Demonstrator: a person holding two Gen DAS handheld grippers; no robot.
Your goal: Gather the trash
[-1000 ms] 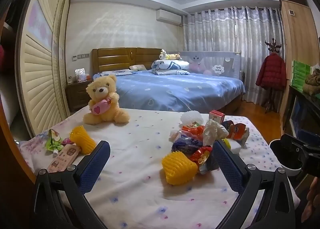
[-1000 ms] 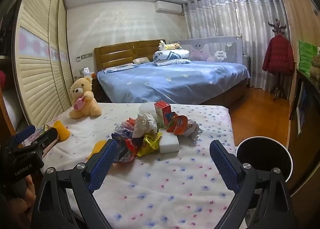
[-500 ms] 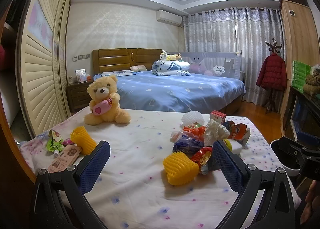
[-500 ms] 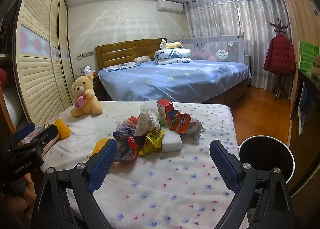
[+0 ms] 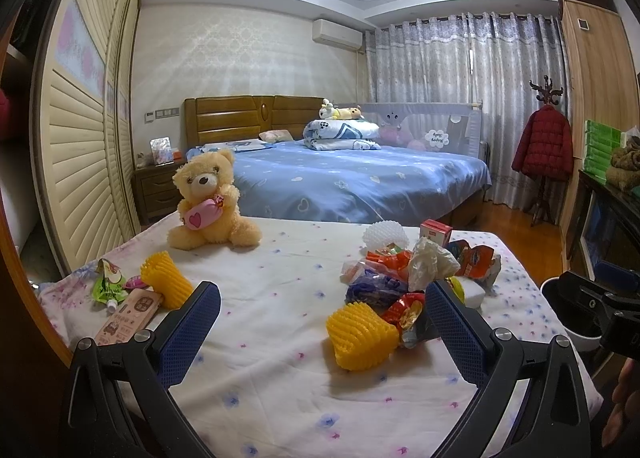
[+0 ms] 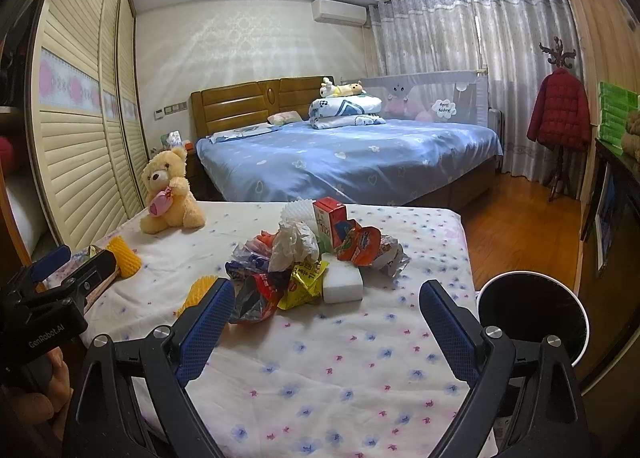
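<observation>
The left gripper [image 5: 320, 314] hangs low over the near edge of a table covered with a white cloth printed with small blue and pink flowers [image 5: 280, 386], its blue-padded fingers spread wide with nothing between them. The right gripper [image 6: 326, 304] is held the same way, wide apart and empty, above the cloth nearer the table's right side.

The trash sits in a loose heap of crumpled snack wrappers [image 6: 288, 270] near the middle of the table: red, purple, yellow and orange foil packets, a wad of white tissue [image 6: 294, 244], a white foam fruit net [image 6: 296, 211], a small red-and-white carton [image 6: 328, 219] standing upright behind, and a white rectangular sponge block [image 6: 342, 286] touching the heap's front. A yellow ribbed foam fruit sleeve [image 5: 360, 336] lies just in front of the heap, between the left gripper's fingers in its view. A second yellow foam sleeve [image 5: 166, 284] lies well apart at the left edge, beside a green pouch [image 5: 108, 282] and a flat pinkish-brown packet [image 5: 130, 314] whose print is too small to read.

A tan plush bear holding a pink heart cushion [image 5: 208, 205] sits upright at the back left of the table. A round black-lined bin with a white rim [image 6: 532, 318] stands on the floor just off the right edge. The body of the left gripper, seen from the right wrist, reads "GenRobot.AI". Wrapper lettering is illegible.
</observation>
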